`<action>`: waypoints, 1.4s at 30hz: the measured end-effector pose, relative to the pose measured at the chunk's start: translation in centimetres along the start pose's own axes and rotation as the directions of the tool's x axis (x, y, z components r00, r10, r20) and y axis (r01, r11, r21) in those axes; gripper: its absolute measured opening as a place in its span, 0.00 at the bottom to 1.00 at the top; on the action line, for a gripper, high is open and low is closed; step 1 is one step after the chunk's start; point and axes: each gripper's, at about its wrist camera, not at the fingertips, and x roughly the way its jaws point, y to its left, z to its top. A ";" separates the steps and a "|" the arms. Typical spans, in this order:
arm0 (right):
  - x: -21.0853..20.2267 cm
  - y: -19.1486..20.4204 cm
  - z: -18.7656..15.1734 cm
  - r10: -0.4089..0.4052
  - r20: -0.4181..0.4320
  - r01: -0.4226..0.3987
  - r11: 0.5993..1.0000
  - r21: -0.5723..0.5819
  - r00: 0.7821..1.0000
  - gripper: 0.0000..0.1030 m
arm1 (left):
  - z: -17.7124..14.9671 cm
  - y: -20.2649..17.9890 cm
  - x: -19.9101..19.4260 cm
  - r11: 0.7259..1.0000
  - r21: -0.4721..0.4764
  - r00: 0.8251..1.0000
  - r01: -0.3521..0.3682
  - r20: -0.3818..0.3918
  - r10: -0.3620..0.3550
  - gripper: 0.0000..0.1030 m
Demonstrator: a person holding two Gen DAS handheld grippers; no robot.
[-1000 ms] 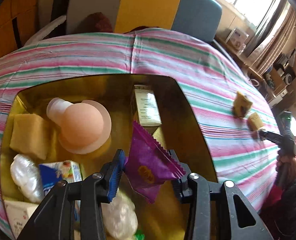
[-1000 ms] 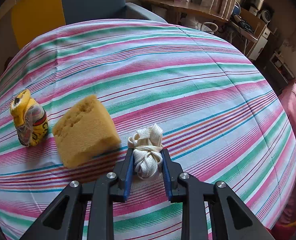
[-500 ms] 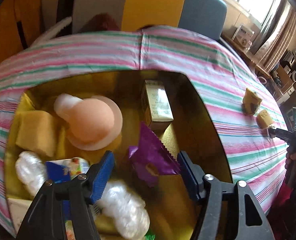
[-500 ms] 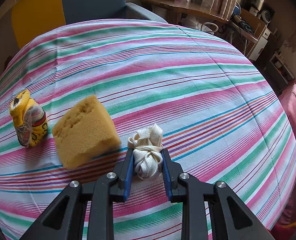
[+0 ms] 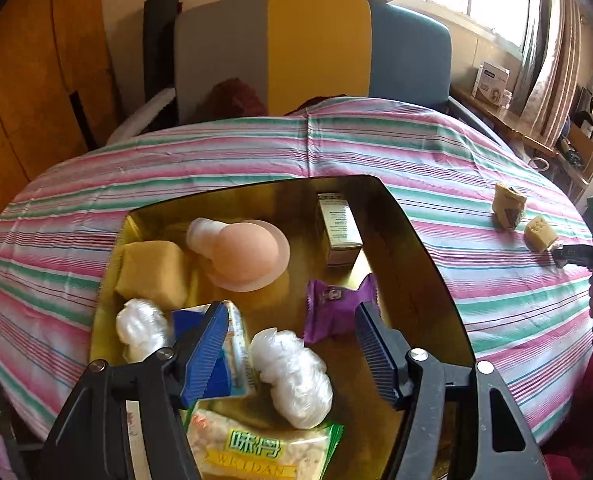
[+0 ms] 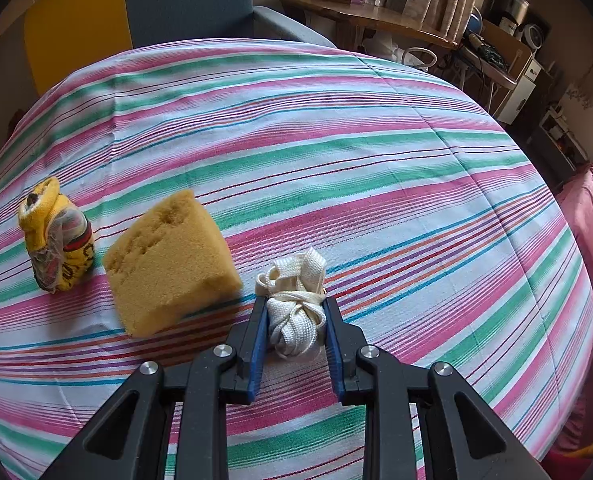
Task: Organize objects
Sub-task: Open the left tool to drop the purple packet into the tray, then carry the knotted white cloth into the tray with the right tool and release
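Purple packet [image 5: 338,307] released since earlier frame, now lying in gold tray [image 5: 424,248] at 1 o'clock of left gripper [image 5: 290,354], jaws spread, empty. Right gripper [image 6: 295,330] pinching white strap bundle [image 6: 294,306] on table [image 6: 336,160], sponge [image 6: 168,268] at 10 o'clock. Step: collecting strap. Next, likely: lift, carry to tray.

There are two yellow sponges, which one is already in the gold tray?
The flatter yellow sponge at the gold tray's far-left corner, beside the peach dome. The chunkier sponge sits out on the striped cloth, beside the right tool.

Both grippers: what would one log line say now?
left gripper: open over gold tray | purple packet: in tray | right gripper: shut on white strap bundle
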 end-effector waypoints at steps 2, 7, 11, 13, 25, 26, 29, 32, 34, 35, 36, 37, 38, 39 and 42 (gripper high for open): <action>0.0 -0.1 0.0 -0.001 0.001 0.001 1.000 -0.001 1.000 0.26 | -0.2 -0.1 -0.6 1.000 -0.002 1.000 -0.020 0.018 0.020 0.64; 0.0 -0.2 0.0 0.001 0.002 -0.001 1.000 0.004 1.000 0.26 | -0.5 -0.1 -1.4 0.996 -0.019 0.995 -0.085 0.054 0.086 0.64; 0.1 -0.2 0.0 0.000 0.003 0.000 1.000 0.006 1.000 0.26 | -0.4 0.4 -1.7 0.994 -0.046 0.992 -0.102 0.065 0.105 0.64; -0.1 -0.1 -0.1 0.001 0.006 -0.001 1.000 0.010 1.000 0.26 | -0.5 0.5 -2.0 0.992 -0.051 0.990 -0.115 0.074 0.119 0.64; -1.4 -0.7 -0.1 0.000 0.058 -0.002 0.999 0.046 0.998 0.26 | -1.2 1.3 -2.5 0.985 -0.068 0.985 -0.159 0.061 0.163 0.67; -1.7 -0.7 -0.1 0.004 0.071 -0.008 0.999 0.051 0.998 0.25 | -1.3 1.4 -2.5 0.986 -0.070 0.985 -0.155 0.061 0.159 0.67; -2.6 -0.2 -0.3 0.036 0.103 -0.041 0.998 0.041 0.994 0.26 | -1.4 1.5 -2.7 0.986 -0.069 0.985 -0.154 0.063 0.158 0.67; -4.2 1.1 -0.4 0.087 0.149 -0.088 0.996 0.000 0.985 0.26 | -1.4 1.9 -2.9 0.985 -0.073 0.985 -0.155 0.071 0.160 0.67; -5.6 2.3 -0.6 0.139 0.174 -0.134 0.990 -0.036 0.975 0.26 | -1.4 2.1 -3.0 0.984 -0.080 0.984 -0.156 0.075 0.162 0.67; -6.4 3.1 -0.8 0.172 0.183 -0.163 0.984 -0.066 0.968 0.26 | -1.4 2.3 -3.0 0.984 -0.085 0.984 -0.156 0.074 0.162 0.67; -7.1 4.0 -0.9 0.204 0.185 -0.189 0.977 -0.096 0.961 0.26 | -1.4 2.4 -3.0 0.984 -0.091 0.984 -0.156 0.073 0.163 0.67; -8.0 5.2 -1.3 0.243 0.184 -0.220 0.966 -0.135 0.953 0.26 | -1.5 2.6 -3.0 0.983 -0.096 0.984 -0.155 0.073 0.162 0.67; -8.9 6.6 -1.8 0.280 0.179 -0.248 0.951 -0.183 0.943 0.26 | -1.5 2.8 -3.1 0.983 -0.101 0.984 -0.152 0.074 0.160 0.67; -9.7 7.9 -2.3 0.309 0.171 -0.268 0.937 -0.224 0.936 0.26 | -1.6 2.9 -3.1 0.983 -0.106 0.984 -0.151 0.074 0.160 0.67; -12.6 13.0 -4.6 0.417 0.126 -0.346 0.861 -0.373 0.900 0.26 | -1.6 3.6 -3.1 0.981 -0.128 0.985 -0.146 0.074 0.156 0.67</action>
